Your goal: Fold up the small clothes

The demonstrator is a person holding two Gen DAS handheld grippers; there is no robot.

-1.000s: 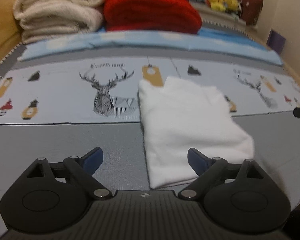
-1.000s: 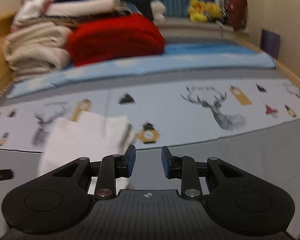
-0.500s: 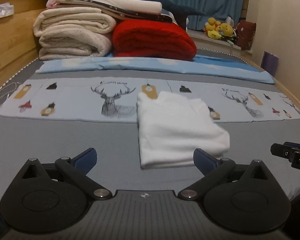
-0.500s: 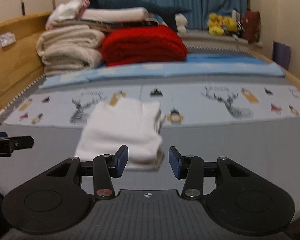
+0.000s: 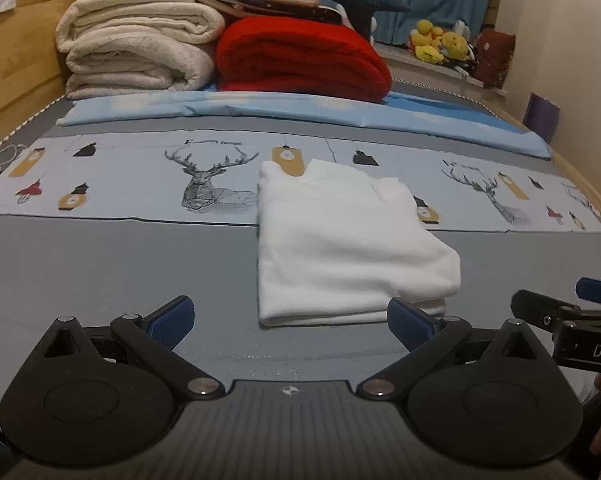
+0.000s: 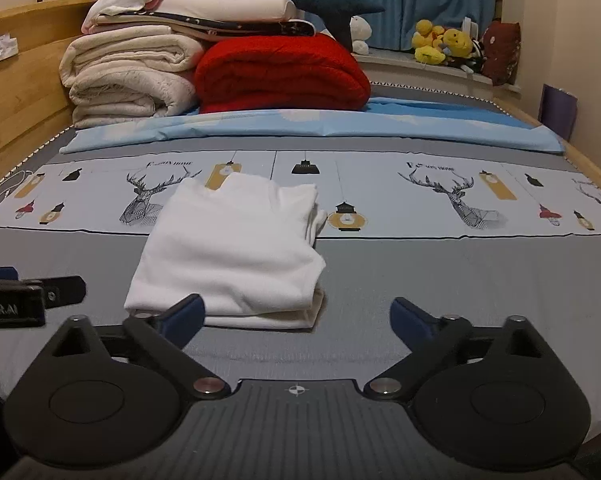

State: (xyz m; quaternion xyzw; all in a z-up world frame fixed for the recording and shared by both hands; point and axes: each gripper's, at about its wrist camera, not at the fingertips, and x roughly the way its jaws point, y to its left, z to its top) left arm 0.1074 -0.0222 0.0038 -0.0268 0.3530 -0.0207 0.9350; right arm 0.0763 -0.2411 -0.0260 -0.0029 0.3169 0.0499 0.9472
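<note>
White folded cotton garment (image 5: 340,248) lies flat on the grey bed cover (image 5: 100,264), its far end overlapping the pale deer-print sheet panel (image 5: 140,176); long axis runs away from you, near folded edge facing both tools; layered edges show on its right side in the right wrist view (image 6: 312,216).

Your left gripper (image 5: 290,322) has jaws spread wide, holding nothing; garment sits dead ahead and slightly right, near edge just beyond the fingertips, right blue pad (image 5: 410,322) close to the near right corner; touching or not, can't tell.

Your right gripper (image 6: 296,318) is also spread wide and empty; garment lies ahead-left of it, left blue pad (image 6: 182,316) overlapping the near edge in view, right pad over bare grey cover.

Both about equally near; left is better centred on the cloth, right is nearer the layered side.

Judgement: fold looks largely done, maybe one more half-fold along the long axis or a tidy-up.

Around: stack of cream rolled blankets (image 6: 128,76) and red folded blanket (image 6: 280,76) at the headboard, well apart; light-blue sheet strip (image 6: 300,128) behind; yellow plush toys (image 6: 440,44) far back; nothing stands between jaws and garment; mind the two tools crowding each other at the near edge.
</note>
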